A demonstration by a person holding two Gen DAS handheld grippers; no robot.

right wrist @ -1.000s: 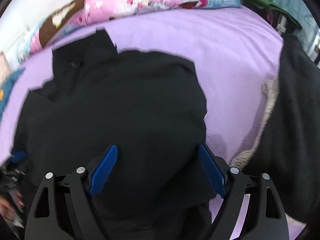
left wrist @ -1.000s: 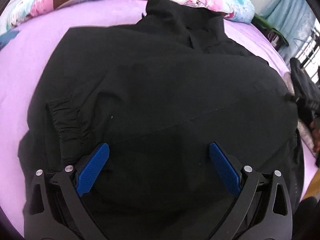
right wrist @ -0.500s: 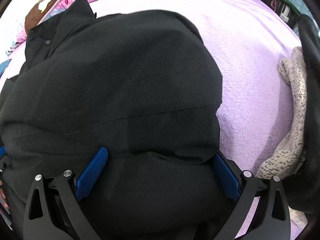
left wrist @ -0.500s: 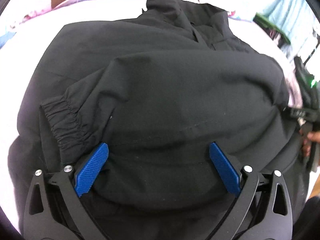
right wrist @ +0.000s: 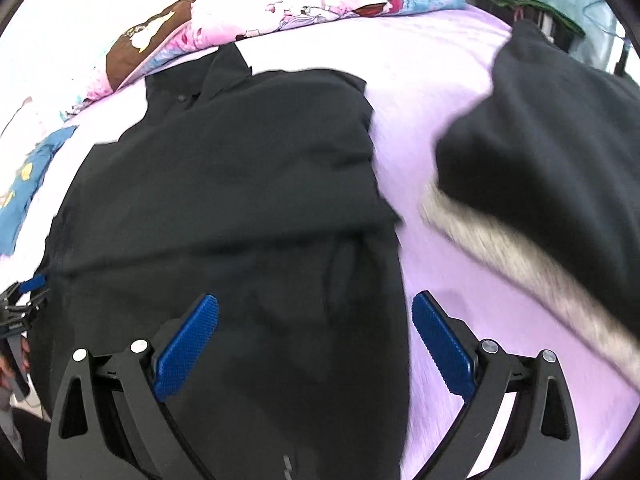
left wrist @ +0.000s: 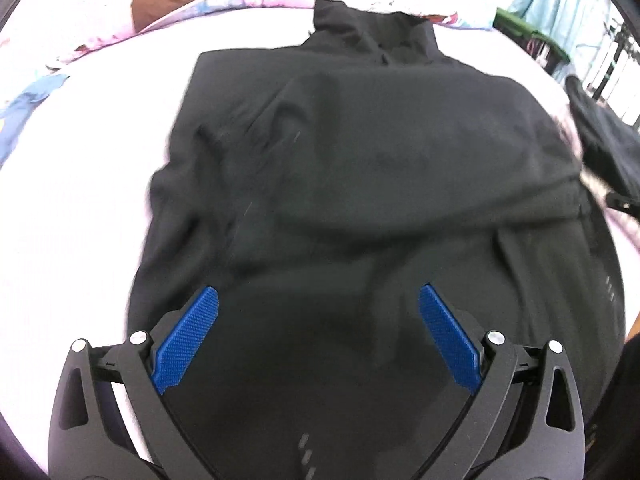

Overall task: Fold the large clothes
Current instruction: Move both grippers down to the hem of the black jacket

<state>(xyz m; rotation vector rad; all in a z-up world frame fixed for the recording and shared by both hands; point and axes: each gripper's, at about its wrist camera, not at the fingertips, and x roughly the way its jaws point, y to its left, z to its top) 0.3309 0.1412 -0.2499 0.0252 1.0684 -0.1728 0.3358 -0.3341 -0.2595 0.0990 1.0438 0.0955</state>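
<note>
Lilac bedding covers the bed on which the work lies, with a flowered quilt bunched along its far edge. Above it the left gripper points steeply down with its jaws spread wide, blue pads clear of the cloth and nothing pinched between them. The right gripper hangs the same way, jaws wide and empty, its right pad over bare sheet. Below both lies the black jacket, folded in on itself, collar toward the quilt, lower part nearest the grippers. Well to the right sits another dark garment on a pale fuzzy one.
</note>
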